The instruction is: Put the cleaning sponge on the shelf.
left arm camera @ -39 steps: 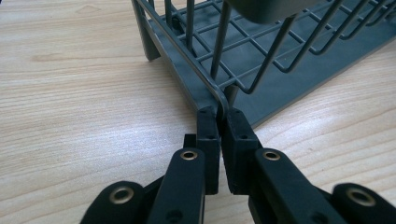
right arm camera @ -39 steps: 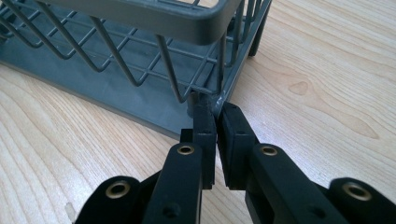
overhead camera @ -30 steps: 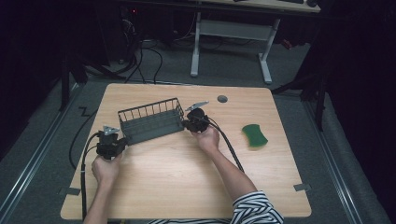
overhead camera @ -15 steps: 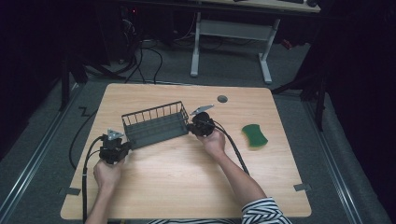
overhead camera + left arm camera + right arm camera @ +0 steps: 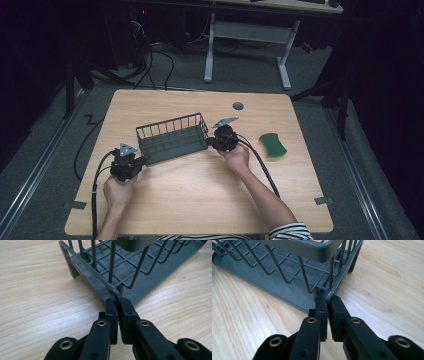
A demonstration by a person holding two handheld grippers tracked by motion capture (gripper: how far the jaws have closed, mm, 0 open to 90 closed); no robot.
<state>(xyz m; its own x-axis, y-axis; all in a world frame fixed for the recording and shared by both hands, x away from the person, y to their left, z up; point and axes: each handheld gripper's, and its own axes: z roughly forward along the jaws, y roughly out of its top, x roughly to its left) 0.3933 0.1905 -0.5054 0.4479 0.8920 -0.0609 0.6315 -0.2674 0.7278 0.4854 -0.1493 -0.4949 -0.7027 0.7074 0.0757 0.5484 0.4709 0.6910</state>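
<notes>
A dark grey wire rack (image 5: 172, 137) stands on the wooden table (image 5: 200, 190), a little left of the middle. My left gripper (image 5: 141, 161) is at the rack's near left corner, my right gripper (image 5: 208, 143) at its right end. In the left gripper view the left gripper (image 5: 117, 301) is shut on the rim wire at a bottom corner of the rack (image 5: 130, 267). The right gripper view has the right gripper (image 5: 327, 300) shut on a corner wire of the rack (image 5: 287, 287). The rack holds nothing.
A green sponge (image 5: 272, 144) lies on the table to the right of my right hand. A round cable hole (image 5: 238, 106) sits near the far edge. Beyond the table stands a white desk frame (image 5: 245, 35) on the dark floor.
Both grippers have slid with the rack between them toward the near edge and slightly to the right. Both grips have held throughout.
</notes>
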